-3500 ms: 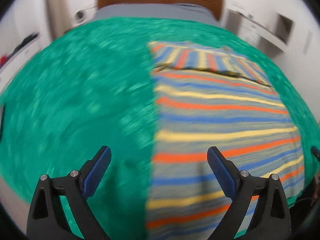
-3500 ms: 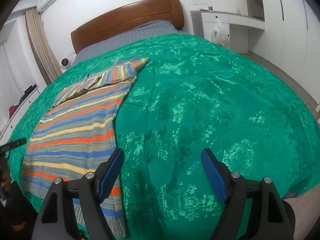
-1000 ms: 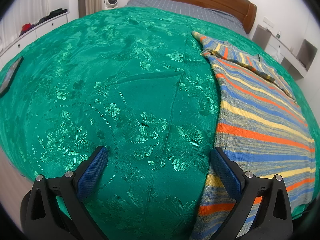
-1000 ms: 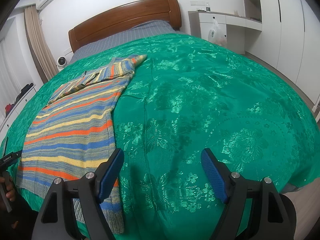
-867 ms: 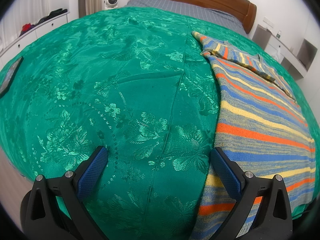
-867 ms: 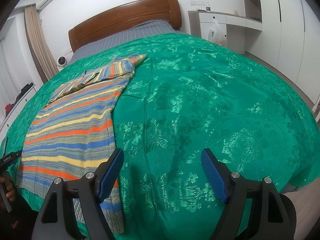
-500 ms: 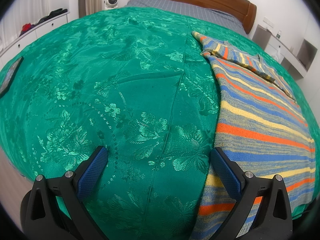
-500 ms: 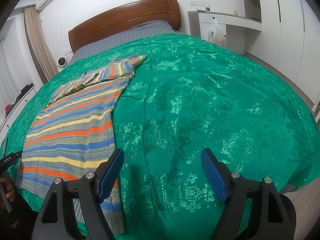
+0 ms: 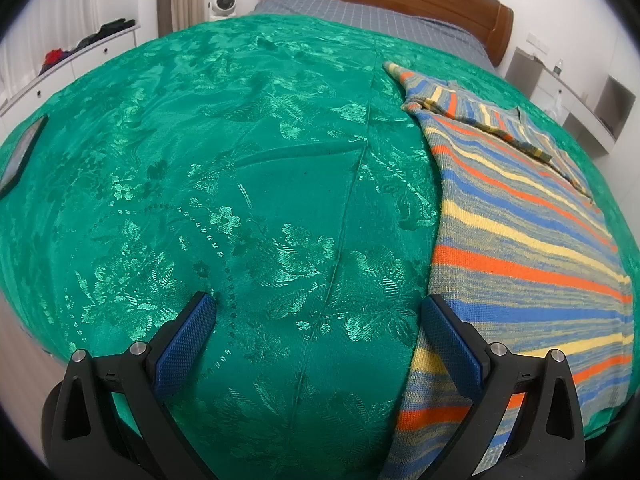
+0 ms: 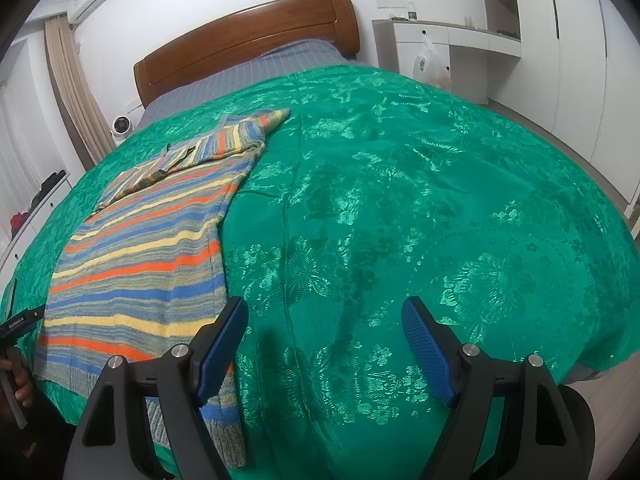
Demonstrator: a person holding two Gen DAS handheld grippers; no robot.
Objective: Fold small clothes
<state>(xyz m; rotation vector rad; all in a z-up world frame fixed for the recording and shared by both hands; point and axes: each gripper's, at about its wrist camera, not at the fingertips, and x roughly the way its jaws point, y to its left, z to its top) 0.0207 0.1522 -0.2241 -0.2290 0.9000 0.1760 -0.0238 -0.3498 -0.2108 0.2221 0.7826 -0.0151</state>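
Note:
A striped knit sweater [image 9: 520, 248] in blue, orange, yellow and grey lies flat on the green bedspread [image 9: 240, 200], its sleeve folded across the top. It also shows in the right wrist view [image 10: 152, 240]. My left gripper [image 9: 316, 316] is open and empty, held over the bedspread near the bed's front edge, its right finger over the sweater's left edge. My right gripper [image 10: 324, 320] is open and empty over bare bedspread [image 10: 440, 200], just right of the sweater's hem.
A wooden headboard [image 10: 248, 44] stands at the far end. A white desk with a hanging bag [image 10: 430, 64] stands at right. White drawers [image 9: 80, 56] run along the left. A flat dark object [image 9: 24, 152] lies on the bedspread's left edge.
Since 3.5 s ago the left gripper's view swung left, so the sweater sits further right. Over the last second nothing has visibly moved.

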